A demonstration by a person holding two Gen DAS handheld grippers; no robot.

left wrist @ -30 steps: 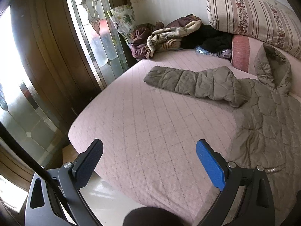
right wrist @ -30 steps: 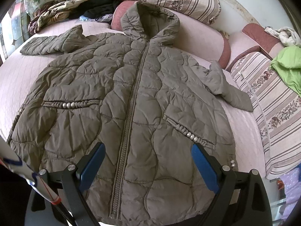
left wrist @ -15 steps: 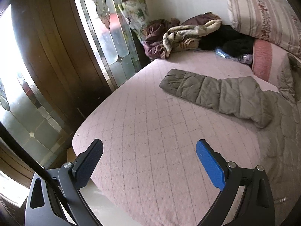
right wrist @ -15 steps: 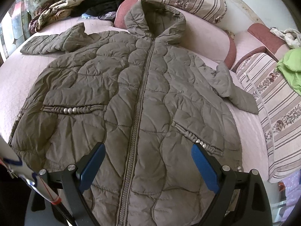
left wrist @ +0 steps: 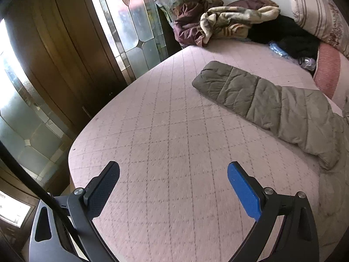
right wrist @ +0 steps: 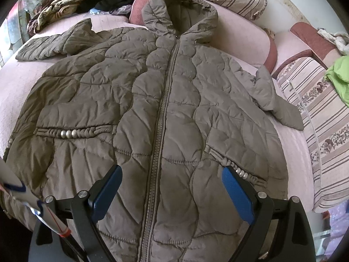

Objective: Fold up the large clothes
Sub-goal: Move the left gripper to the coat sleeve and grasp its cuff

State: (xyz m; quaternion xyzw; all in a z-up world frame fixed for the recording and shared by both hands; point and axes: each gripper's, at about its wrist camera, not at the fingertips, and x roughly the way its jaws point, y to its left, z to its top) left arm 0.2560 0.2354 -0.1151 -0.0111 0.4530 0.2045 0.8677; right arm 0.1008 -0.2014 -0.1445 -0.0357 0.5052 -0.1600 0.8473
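Observation:
An olive quilted hooded coat [right wrist: 165,100] lies flat, zipped and face up on a pink quilted bed [left wrist: 174,144]. Its hood rests against the cushions and both sleeves are spread out. My right gripper [right wrist: 172,174] is open and empty above the coat's lower front, straddling the zipper. My left gripper [left wrist: 173,172] is open and empty over bare bed. The coat's left sleeve [left wrist: 266,102] lies ahead of it to the right, apart from the fingers.
A pile of clothes and a blanket [left wrist: 229,26] sits at the bed's far corner. Striped pillows [right wrist: 316,118] and pink bolsters [right wrist: 250,39] line the back and right. A green garment [right wrist: 340,76] lies at right. A wooden door with stained glass [left wrist: 65,65] stands left of the bed.
My left gripper has swung left and forward, so the coat body left its view and only the sleeve shows. My right gripper has moved slightly forward over the coat.

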